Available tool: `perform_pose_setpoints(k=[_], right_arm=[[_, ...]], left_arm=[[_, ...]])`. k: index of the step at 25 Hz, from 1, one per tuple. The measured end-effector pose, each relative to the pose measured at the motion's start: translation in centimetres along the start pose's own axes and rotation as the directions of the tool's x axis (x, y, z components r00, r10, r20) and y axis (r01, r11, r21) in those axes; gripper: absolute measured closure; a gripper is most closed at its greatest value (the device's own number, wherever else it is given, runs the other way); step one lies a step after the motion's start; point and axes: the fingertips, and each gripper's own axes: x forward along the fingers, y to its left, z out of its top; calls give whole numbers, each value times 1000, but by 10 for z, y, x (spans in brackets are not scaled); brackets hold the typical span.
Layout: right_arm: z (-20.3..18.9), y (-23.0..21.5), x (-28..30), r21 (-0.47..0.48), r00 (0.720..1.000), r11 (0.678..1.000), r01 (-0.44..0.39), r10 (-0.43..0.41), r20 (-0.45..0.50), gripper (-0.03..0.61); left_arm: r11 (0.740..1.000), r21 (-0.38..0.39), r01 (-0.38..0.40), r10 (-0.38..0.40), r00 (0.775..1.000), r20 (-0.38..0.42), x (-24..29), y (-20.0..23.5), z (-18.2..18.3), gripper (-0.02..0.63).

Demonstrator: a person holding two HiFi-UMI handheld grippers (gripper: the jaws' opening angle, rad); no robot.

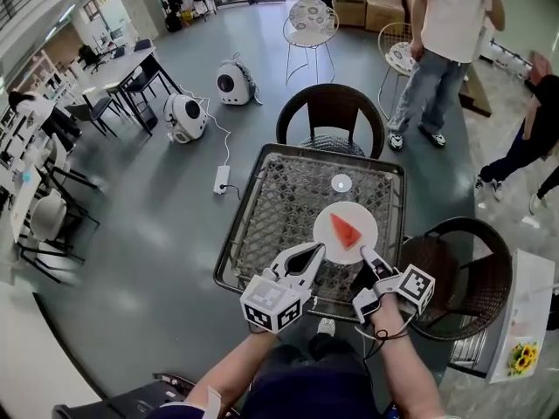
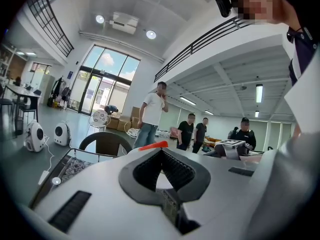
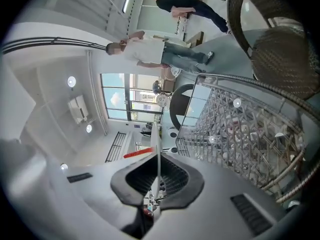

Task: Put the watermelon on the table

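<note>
A red watermelon slice [image 1: 347, 230] lies on a white plate [image 1: 335, 211] over the near right part of the wicker table [image 1: 278, 201]. My left gripper [image 1: 315, 251] is shut on the plate's near left rim. My right gripper [image 1: 366, 255] is shut on its near right rim. In the left gripper view the jaws [image 2: 162, 171] close around the white plate [image 2: 164, 182], and the slice [image 2: 153, 145] shows just above them. The right gripper view has the jaws [image 3: 157, 176] pinching the plate [image 3: 159, 144] edge-on, with the slice [image 3: 138, 153] to its left.
A dark wicker chair [image 1: 330, 116] stands at the table's far side and another [image 1: 467, 273] at its right. A small bright round spot [image 1: 341, 182] shows on the tabletop. A person [image 1: 445, 33] stands beyond the table. A power strip [image 1: 222, 179] lies on the floor to the left.
</note>
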Motion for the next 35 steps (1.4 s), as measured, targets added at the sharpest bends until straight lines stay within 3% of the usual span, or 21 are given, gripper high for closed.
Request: perform_pose_setpoints(k=[8, 19, 35], right_arm=[[13, -22, 40, 12, 999, 999, 31, -31, -35, 568], [10, -57, 81, 18, 994, 994, 106, -106, -37, 568], [6, -147, 128, 55, 985, 984, 170, -168, -39, 568]], left_arm=[[999, -14, -49, 48, 998, -31, 19, 34, -10, 609], [999, -34, -31, 28, 997, -77, 40, 73, -27, 609], [997, -65, -29, 18, 986, -165, 60, 109, -89, 610]])
